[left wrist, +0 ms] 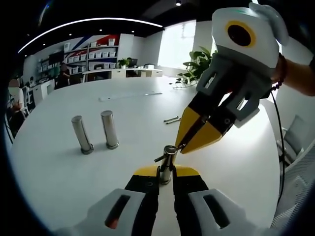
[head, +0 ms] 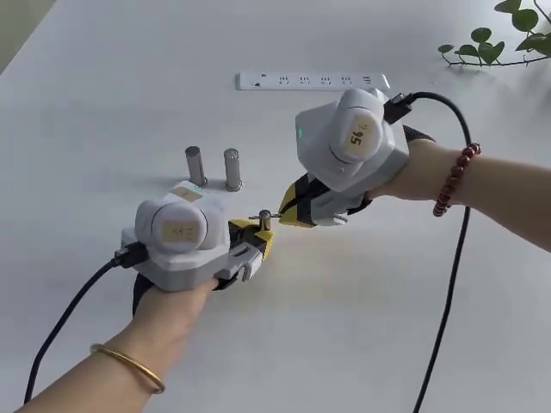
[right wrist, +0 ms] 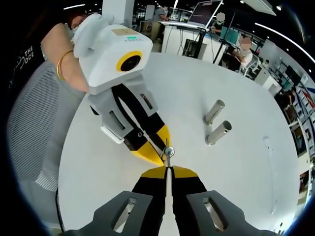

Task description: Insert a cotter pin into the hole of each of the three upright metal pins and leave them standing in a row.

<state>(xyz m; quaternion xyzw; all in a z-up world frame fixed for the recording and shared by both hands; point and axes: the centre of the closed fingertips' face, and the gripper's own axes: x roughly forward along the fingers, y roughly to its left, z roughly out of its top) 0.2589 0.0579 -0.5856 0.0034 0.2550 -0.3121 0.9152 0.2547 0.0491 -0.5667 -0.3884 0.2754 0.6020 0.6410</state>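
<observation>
My left gripper (left wrist: 167, 173) is shut on a short metal pin (left wrist: 169, 162) and holds it upright just above the table. A thin cotter pin (left wrist: 159, 158) sticks out of the pin's side near its top. My right gripper (right wrist: 168, 170) is shut on the cotter pin's other end, its yellow tips (left wrist: 189, 140) touching the pin's head. In the head view the two grippers meet tip to tip, left (head: 261, 238) and right (head: 285, 212), around the pin (head: 265, 221). Two more metal pins (head: 195, 165) (head: 232, 169) stand upright side by side behind the left gripper.
Two loose cotter pins (left wrist: 171, 119) lie on the white table (head: 362, 310) beyond the grippers. A white power strip (head: 310, 81) lies at the far edge. A plant (head: 504, 39) is at the far right. Cables trail from both grippers.
</observation>
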